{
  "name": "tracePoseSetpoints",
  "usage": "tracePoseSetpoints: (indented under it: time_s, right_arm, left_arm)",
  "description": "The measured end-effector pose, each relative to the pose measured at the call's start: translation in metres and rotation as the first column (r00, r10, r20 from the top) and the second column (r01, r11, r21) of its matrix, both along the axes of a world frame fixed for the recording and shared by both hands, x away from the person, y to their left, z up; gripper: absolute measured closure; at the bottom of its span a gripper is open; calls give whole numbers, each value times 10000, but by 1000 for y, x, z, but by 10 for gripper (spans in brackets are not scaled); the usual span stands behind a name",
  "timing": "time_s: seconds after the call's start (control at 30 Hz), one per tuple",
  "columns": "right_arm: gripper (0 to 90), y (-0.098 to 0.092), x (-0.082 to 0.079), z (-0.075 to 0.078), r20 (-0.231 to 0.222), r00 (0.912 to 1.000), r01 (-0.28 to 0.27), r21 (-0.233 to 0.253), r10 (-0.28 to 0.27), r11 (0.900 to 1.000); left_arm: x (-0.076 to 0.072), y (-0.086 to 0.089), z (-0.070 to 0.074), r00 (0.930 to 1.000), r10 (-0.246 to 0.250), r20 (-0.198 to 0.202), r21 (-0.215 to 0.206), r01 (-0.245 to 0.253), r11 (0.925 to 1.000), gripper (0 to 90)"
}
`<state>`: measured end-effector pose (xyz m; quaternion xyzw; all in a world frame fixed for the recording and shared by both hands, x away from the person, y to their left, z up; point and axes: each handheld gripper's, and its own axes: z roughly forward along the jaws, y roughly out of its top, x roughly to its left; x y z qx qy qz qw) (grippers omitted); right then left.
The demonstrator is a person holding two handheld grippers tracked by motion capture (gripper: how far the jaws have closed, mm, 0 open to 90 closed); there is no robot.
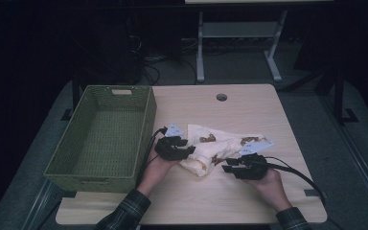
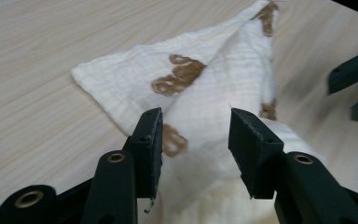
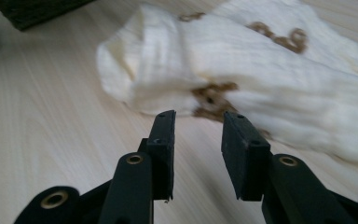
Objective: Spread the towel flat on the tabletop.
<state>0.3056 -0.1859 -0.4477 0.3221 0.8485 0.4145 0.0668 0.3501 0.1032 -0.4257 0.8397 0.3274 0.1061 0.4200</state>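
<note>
Crumpled cream muslin cloth with brown print (image 1: pixel 223 146) lying mid-table on the pale wooden table (image 1: pixel 249 108), left gripper (image 2: pixel 193 140) jaws parted over its folds, right gripper (image 3: pixel 198 135) jaws apart just short of its edge, green woven basket (image 1: pixel 103 134) at left

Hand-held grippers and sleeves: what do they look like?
Both the left hand-held gripper and the right hand-held gripper are black, with flat ribbed jaws, brass-coloured rivets, a pale three-cornered top plate and a trailing black cable. The sleeves are dark plaid.

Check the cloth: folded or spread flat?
Partly folded. The cloth has one layer lapped over another and a bunched end, lying on the table.
</note>
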Motion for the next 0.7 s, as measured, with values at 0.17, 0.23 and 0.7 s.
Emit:
tracePoseSetpoints:
  time_s: [0.17,0.23,0.7]
  right_arm:
    - [631,25,-2,-3,8,9983,-575,15,575,9983]
    - [621,31,-2,-6,-201,9979,-607,264,613,9978]
    - [746,50,4,-23,-463,9963,-726,-143,718,9973]
  left_arm:
    - [-16,1,3,9997,-241,70,-235,243,9994,511]
    - [-22,1,2,9994,-327,106,-223,330,9992,506]
    - [-24,3,-5,9993,-339,131,-170,342,9993,496]
